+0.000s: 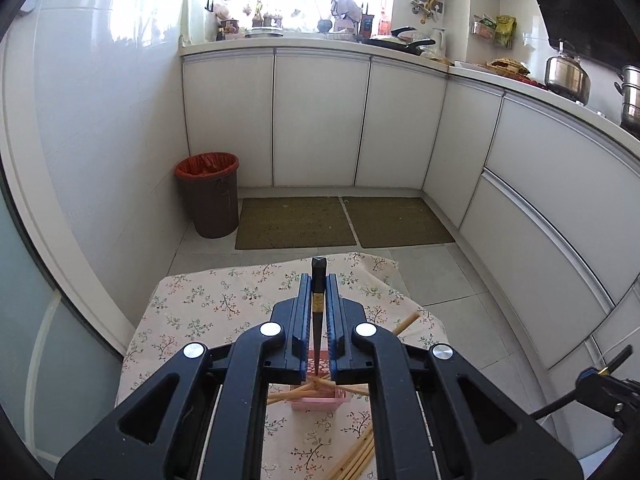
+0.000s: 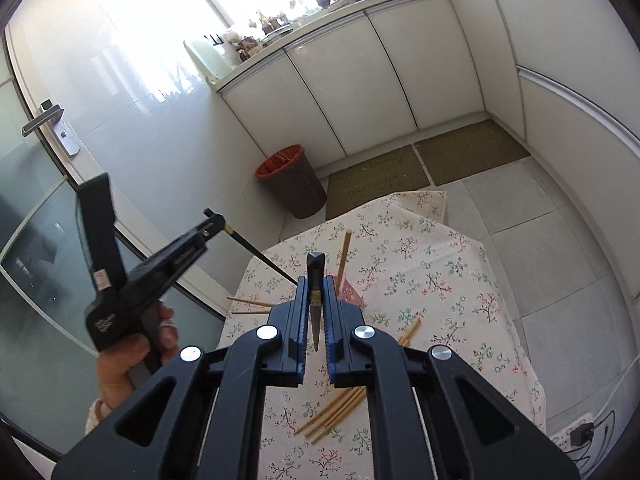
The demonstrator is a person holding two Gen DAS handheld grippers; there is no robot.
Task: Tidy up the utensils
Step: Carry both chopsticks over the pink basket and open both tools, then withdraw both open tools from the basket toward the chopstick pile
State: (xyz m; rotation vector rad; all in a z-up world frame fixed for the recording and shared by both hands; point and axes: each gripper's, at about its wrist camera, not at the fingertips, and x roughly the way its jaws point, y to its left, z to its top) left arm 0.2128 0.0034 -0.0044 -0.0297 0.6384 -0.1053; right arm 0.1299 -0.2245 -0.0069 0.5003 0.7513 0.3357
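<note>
Open air above the small bench, clutter low on its cloth

We see the floral-cloth-covered bench bare along its far and right stretches, while the pink slotted plastic holder with pale bamboo chopsticks crossed over it sits mid-cloth, and loose pale bamboo chopsticks lie near the front edge. The left tool with its black lacquered chopstick slants across the left approach. The brown round waste bin with a red liner stands beyond, against the wall.

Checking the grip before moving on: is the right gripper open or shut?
Shut. In the right wrist view, the right gripper has its jaws pressed on a black chopstick, which sticks out past the tips.
</note>
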